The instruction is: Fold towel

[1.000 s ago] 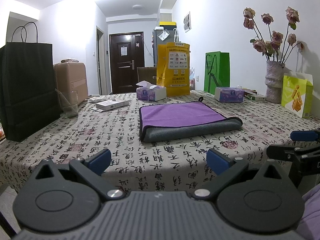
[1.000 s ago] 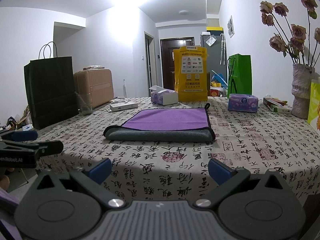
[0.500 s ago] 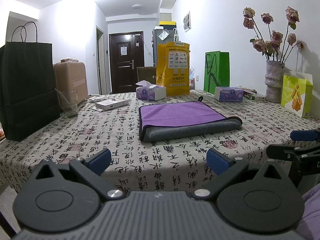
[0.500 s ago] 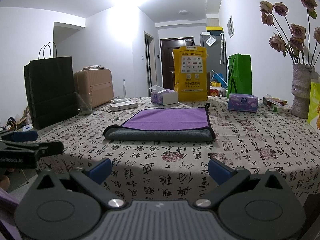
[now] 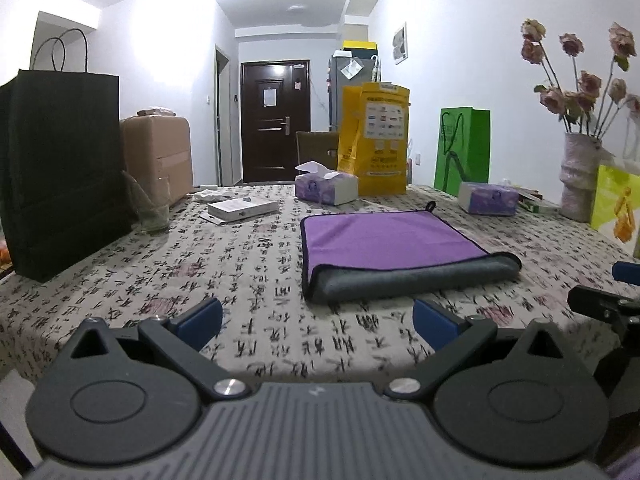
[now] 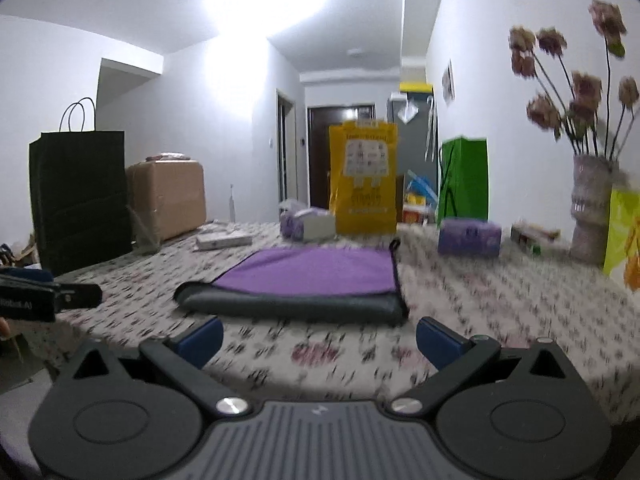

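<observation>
The towel point(image 5: 394, 254) lies mid-desk, already folded once — its rounded fold faces the near edge. Both left tongs point(image 5: 316, 320) and right tongs point(image 6: 318, 338) hang released short of that edge, probably poised for another fold.

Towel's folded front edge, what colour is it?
Grey, with dark piping; the towel top face is purple. Clearest in the left wrist view.

A ceiling light point(image 5: 168, 4) glares white overhead; my right view is smeared with motion blur, edges bowed by fisheye.
</observation>
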`<state>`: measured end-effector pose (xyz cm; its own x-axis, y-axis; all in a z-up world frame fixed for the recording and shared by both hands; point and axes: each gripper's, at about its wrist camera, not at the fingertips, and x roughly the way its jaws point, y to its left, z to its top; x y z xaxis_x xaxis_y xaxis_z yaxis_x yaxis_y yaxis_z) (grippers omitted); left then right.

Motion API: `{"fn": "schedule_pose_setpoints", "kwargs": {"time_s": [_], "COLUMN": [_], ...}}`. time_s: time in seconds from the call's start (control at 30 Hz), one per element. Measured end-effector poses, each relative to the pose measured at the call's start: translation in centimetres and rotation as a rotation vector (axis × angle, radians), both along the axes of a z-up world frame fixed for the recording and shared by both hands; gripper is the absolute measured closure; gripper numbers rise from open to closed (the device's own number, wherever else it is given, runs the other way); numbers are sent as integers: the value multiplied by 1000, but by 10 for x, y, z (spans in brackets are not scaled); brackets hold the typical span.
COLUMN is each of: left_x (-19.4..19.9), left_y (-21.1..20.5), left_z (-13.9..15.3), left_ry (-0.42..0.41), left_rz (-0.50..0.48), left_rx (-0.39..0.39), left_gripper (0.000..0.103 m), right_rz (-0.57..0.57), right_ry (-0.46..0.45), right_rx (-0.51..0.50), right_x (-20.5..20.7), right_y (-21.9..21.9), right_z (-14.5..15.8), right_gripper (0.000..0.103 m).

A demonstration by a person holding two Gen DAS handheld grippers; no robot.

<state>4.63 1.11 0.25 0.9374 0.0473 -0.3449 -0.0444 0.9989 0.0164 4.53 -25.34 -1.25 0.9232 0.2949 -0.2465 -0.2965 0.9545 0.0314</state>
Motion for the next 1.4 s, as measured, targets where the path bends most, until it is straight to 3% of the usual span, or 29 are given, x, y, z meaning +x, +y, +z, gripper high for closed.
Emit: {"fn": "schedule_pose_setpoints", "kwargs": {"time_s": [0.17,0.37,0.6,0.77,0.9,1.0,1.03,1.07,1.13,1.23,1.4], "left_x": [31,74,133,174,188,189,187,187,186,187,196], "left_y": [1,1,14,27,34,31,29,28,27,23,23], "left_z": [-3,-12,-20,-29,-36,-38,-38,-37,-37,-34,-23], "left_ry": [37,97,128,227,288,309,310,311,323,334,305], "left_rz": [-15,-56,-37,-51,-88,-107,-114,-121,-126,-117,-103], "left_rx": [-3,-32,-63,-142,-182,-167,-154,-151,-142,-109,-83], "left_gripper": [0,0,4,35,57,59,63,73,94,98,98], "right_rz": [-2,1,22,80,87,105,114,123,134,135,139], "right_ry": [-14,54,90,191,222,263,288,308,321,317,292], "right_rx": [-28,-18,-49,-42,-52,-48,-44,-42,-43,-59,-77], "right_x": [25,68,123,174,202,217,221,224,224,220,222], "right_y": [0,-5,-13,-20,-24,-27,-28,-29,-29,-28,-28], "right_z": [0,-5,-10,-14,-19,-24,-26,-28,-30,-29,-21], "right_gripper": [0,8,11,35,38,53,63,77,91,98,98]}}
